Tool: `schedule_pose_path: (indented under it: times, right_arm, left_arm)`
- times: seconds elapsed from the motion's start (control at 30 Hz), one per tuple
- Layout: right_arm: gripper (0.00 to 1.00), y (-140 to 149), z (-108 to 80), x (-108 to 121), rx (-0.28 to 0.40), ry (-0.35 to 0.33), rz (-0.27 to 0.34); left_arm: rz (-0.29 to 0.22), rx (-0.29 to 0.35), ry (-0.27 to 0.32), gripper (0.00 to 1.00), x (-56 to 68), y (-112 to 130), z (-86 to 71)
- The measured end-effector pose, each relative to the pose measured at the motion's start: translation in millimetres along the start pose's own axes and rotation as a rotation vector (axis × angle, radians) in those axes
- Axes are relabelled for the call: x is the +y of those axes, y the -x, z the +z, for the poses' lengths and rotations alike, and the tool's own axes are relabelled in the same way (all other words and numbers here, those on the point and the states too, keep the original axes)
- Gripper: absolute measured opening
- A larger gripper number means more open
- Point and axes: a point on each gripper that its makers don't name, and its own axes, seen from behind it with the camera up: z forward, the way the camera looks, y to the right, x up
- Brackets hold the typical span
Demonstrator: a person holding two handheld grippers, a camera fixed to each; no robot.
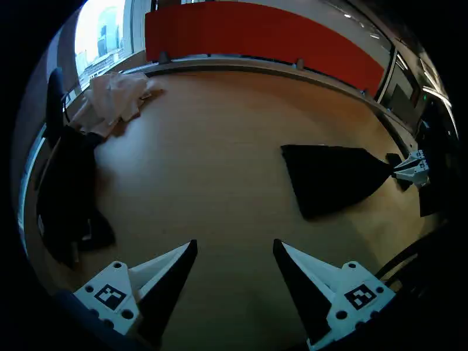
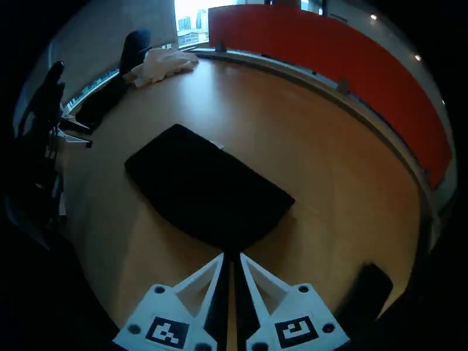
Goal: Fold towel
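A black towel point(image 2: 205, 187) lies flat on the wooden table point(image 2: 327, 175), folded into a dark, roughly rectangular shape. My right gripper point(image 2: 231, 257) is shut on the towel's near edge, its white fingers almost together with the cloth pinched between them. In the left gripper view the same towel point(image 1: 333, 175) lies to the right and narrows to a point where the right gripper point(image 1: 403, 169) holds it. My left gripper point(image 1: 234, 251) hovers open over bare table point(image 1: 205, 164), well apart from the towel, with nothing between its fingers.
A pile of pale cloth point(image 1: 114, 99) point(image 2: 161, 63) sits at the far corner of the table. A red partition point(image 1: 263, 35) point(image 2: 327, 58) runs along the back edge. A black chair point(image 1: 64, 187) stands at the left side. A dark object point(image 2: 365, 292) lies near the right gripper.
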Motion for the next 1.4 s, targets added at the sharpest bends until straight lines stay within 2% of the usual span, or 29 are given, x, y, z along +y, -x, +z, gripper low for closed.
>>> schedule_pose_path:
  times: [0.3,0.67,1.07,1.4]
  right_arm:
    - [0.04,4,-18.3,6,0.008,0.021,0.007]
    - [0.04,-5,-19.9,3,0.022,0.013,-0.009]
    - [0.04,-54,-9.4,-13,0.062,-0.027,-0.109]
    - [0.04,-105,-0.9,-37,0.094,-0.067,-0.262]
  left_arm:
    - [0.005,0.0,0.005,0.96,1.9,-2,0.8]
    - [0.012,0.004,0.004,0.96,2.6,-3,0.9]
    - [-0.003,0.026,0.0,0.96,1.2,-4,-9.2]
    - [-0.031,0.037,0.0,0.96,2.3,5,-18.7]
